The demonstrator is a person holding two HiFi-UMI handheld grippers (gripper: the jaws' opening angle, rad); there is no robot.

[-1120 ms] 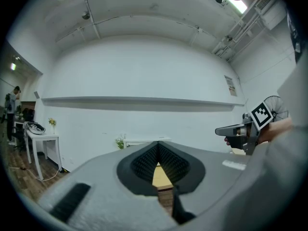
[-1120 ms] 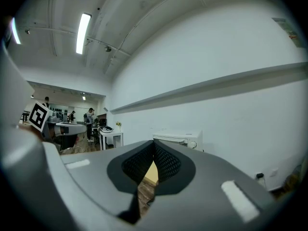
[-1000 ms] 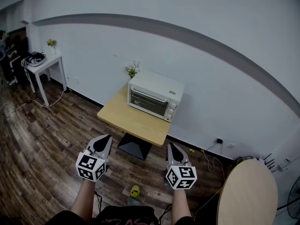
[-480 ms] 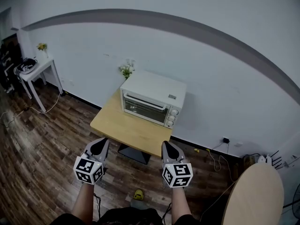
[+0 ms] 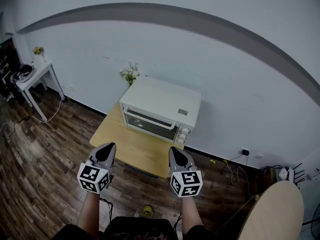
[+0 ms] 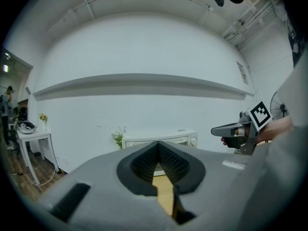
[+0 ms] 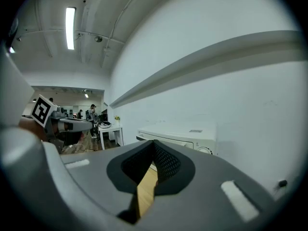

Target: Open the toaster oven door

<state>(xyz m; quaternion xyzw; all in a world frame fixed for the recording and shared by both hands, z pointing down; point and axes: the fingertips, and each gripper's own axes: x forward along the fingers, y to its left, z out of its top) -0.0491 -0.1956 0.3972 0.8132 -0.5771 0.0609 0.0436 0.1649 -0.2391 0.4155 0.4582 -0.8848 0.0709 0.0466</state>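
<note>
A white toaster oven [image 5: 161, 108] stands on a small wooden table [image 5: 127, 146] against the wall, its glass door [image 5: 150, 125] closed, with knobs at its right side. My left gripper [image 5: 108, 147] and right gripper [image 5: 173, 150] hover side by side over the table's near edge, short of the oven and touching nothing. Both are shut and hold nothing. In the left gripper view the oven [image 6: 161, 138] shows beyond the shut left gripper [image 6: 157, 144], with the right gripper [image 6: 239, 130] off to the right. Past the shut right gripper [image 7: 154, 142] in its own view lies the oven [image 7: 185, 139].
A vase of flowers [image 5: 129, 73] stands behind the oven's left corner. A white side table [image 5: 29, 77] is at the far left wall. A round wooden tabletop [image 5: 274, 215] fills the lower right. Cables and a plug [image 5: 234, 165] lie on the wooden floor to the right.
The oven and table have come nearer and now sit just beyond the grippers' tips. Both grippers stay shut and level with each other.
</note>
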